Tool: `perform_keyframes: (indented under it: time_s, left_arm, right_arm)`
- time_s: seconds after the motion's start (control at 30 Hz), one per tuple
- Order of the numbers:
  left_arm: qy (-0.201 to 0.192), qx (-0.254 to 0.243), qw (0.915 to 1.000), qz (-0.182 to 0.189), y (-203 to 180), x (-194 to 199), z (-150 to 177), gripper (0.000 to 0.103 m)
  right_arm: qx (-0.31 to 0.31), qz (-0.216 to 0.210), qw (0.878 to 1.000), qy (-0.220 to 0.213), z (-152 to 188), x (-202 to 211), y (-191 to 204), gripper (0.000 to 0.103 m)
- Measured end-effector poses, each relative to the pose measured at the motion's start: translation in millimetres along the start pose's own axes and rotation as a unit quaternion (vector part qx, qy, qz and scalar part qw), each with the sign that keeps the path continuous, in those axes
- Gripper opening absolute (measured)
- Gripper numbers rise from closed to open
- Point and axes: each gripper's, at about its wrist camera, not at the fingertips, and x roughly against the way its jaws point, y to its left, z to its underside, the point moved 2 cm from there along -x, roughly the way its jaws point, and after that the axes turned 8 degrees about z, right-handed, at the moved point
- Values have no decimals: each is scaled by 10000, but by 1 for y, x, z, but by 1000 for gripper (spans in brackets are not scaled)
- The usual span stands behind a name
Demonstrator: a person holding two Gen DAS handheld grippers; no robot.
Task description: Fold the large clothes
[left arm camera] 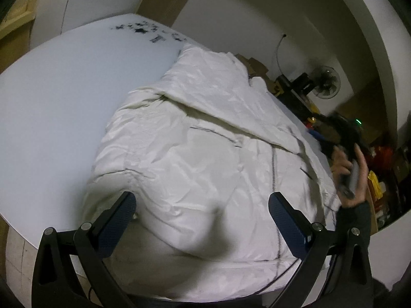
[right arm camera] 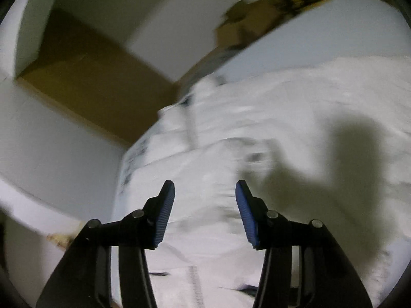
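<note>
White crinkled zip-front jacket lies on the white table. Left gripper jaws wide apart, empty; right gripper jaws parted, nothing between, above the jacket.

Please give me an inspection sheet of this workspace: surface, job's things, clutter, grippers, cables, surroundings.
Surface: white table, dark scribbles at its far edge.
Job's things: white jacket lying crumpled on the table, zipper facing up, one sleeve folded across it.
Clutter: nothing seen on the table besides the jacket.
Grippers: left gripper open above the jacket, holding nothing; right gripper open over the jacket, nothing between its pads; view blurred.
Cables: thin cord on the far wall.
Surroundings: fan, cardboard boxes, colourful items beyond the table.
</note>
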Motion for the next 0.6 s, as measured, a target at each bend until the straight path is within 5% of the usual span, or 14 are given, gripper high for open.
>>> perform_keyframes:
  time_s: [0.17, 0.27, 0.33, 0.37, 0.43, 0.5, 0.6]
  left_arm:
    - [-108, -117, 9999, -23, -11, 11, 5, 103]
    - [-160, -150, 9996, -177, -9, 17, 5, 103]
    - [-193, -145, 9994, -230, -10, 18, 4, 103]
    - [-218, -134, 9994, -241, -11, 17, 2, 103]
    - [-230, -163, 9995, -159, -19, 16, 2, 103]
    - [-204, -230, 9995, -72, -26, 15, 3, 103]
    - [-58, -359, 9993, 11, -36, 6, 7, 103]
  right_arm:
    - [-353, 679, 9934, 856, 5, -87, -28, 49]
    - [-517, 500, 9936, 865, 6, -92, -25, 50]
    - [-544, 205, 9973, 438, -5, -72, -20, 75]
    - [-384, 450, 9981, 185, -7, -66, -20, 82]
    - [-154, 1242, 9916, 334, -1, -84, -26, 85]
    - [466, 1377, 9876, 600, 5, -94, -15, 85]
    - [-27, 520, 9967, 616, 12, -54, -20, 85]
